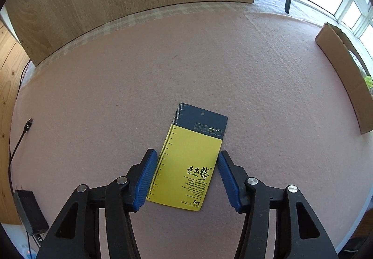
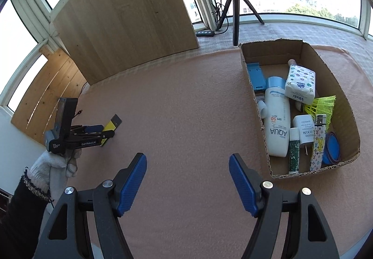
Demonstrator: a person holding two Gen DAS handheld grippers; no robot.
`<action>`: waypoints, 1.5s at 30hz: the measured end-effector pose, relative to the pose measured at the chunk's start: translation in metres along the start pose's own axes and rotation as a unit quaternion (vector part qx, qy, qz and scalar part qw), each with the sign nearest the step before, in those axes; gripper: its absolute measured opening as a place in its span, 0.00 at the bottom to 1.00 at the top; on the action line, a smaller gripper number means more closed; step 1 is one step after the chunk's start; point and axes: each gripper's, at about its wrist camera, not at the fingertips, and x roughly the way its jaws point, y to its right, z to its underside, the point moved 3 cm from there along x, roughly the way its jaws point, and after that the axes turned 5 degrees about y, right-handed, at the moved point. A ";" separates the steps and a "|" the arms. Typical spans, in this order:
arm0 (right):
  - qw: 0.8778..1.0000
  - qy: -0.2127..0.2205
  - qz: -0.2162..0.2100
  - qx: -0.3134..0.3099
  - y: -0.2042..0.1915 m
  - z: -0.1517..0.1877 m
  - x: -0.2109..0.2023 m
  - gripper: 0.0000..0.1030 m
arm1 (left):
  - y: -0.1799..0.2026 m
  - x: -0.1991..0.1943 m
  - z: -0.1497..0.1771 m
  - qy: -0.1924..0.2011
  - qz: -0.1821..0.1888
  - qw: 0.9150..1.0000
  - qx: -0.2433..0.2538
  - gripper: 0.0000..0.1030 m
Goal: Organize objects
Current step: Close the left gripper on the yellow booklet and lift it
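Observation:
A flat yellow and dark blue card (image 1: 190, 161) with a ruler edge lies on the pink felt tabletop (image 1: 116, 95). My left gripper (image 1: 186, 158) is open, low over the card, with one blue finger on each long side of it. The card (image 2: 111, 126) and the left gripper (image 2: 102, 131) also show in the right wrist view at far left. My right gripper (image 2: 187, 161) is open and empty above bare felt, left of the cardboard box (image 2: 347, 119). The box holds several items, among them a white AQUA bottle (image 2: 277, 119) and a tissue pack (image 2: 300, 84).
A wooden board (image 2: 126, 14) stands at the table's back. A tripod (image 2: 235, 7) stands behind the box. A black cable with a plug (image 1: 26, 126) and a black adapter (image 1: 29, 212) lie at the table's left edge. The box wall (image 1: 345, 72) shows at right.

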 end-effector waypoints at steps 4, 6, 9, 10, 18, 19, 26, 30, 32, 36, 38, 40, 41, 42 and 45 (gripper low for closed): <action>1.000 0.001 0.003 0.009 0.007 0.001 -0.003 0.67 | -0.002 -0.001 0.003 0.001 0.001 1.000 -0.005 0.56; 1.000 0.002 0.005 0.013 0.011 0.001 -0.004 0.67 | 0.001 -0.003 0.003 0.001 0.002 1.000 -0.007 0.48; 1.000 0.002 0.007 0.018 0.017 0.002 -0.007 0.67 | 0.010 -0.009 0.001 0.007 0.006 1.000 -0.004 0.30; 1.000 0.003 0.007 0.019 0.019 0.003 -0.008 0.67 | 0.012 -0.010 0.000 0.006 0.007 1.000 -0.002 0.29; 1.000 0.005 0.006 0.026 0.031 0.005 -0.015 0.67 | 0.015 -0.002 -0.004 -0.001 -0.013 1.000 0.003 0.58; 1.000 0.006 0.006 0.027 0.032 0.006 -0.016 0.67 | 0.013 0.000 -0.004 -0.001 -0.017 1.000 0.004 0.62; 0.999 0.002 0.004 0.036 0.038 0.008 -0.016 0.67 | 0.000 0.002 -0.002 -0.008 -0.011 1.000 0.000 0.68; 0.999 0.001 0.003 0.038 0.038 0.009 -0.015 0.67 | -0.002 0.003 0.000 -0.014 0.000 1.000 -0.004 0.67; 0.999 0.000 0.002 0.039 0.038 0.010 -0.013 0.67 | -0.003 0.002 0.000 -0.015 0.000 1.000 -0.004 0.65; 0.999 -0.002 0.004 0.039 0.040 0.013 -0.012 0.67 | 0.003 -0.001 0.003 -0.019 0.008 1.000 0.012 0.54; 0.999 -0.003 0.004 0.046 0.044 0.013 -0.011 0.67 | 0.006 -0.002 0.003 -0.024 0.005 1.000 0.020 0.54; 0.999 -0.003 0.003 0.054 0.047 0.013 -0.010 0.67 | 0.010 -0.002 0.003 -0.026 0.006 0.999 0.025 0.53; 0.998 -0.004 0.003 0.056 0.048 0.013 -0.009 0.67 | 0.011 -0.003 0.004 -0.027 0.005 0.999 0.026 0.53; 0.998 -0.004 0.001 0.057 0.049 0.013 -0.009 0.67 | 0.013 -0.004 0.005 -0.027 0.005 0.999 0.026 0.53; 0.998 -0.002 0.002 0.055 0.050 0.014 -0.011 0.67 | 0.021 -0.010 0.007 -0.024 0.006 0.999 0.028 0.53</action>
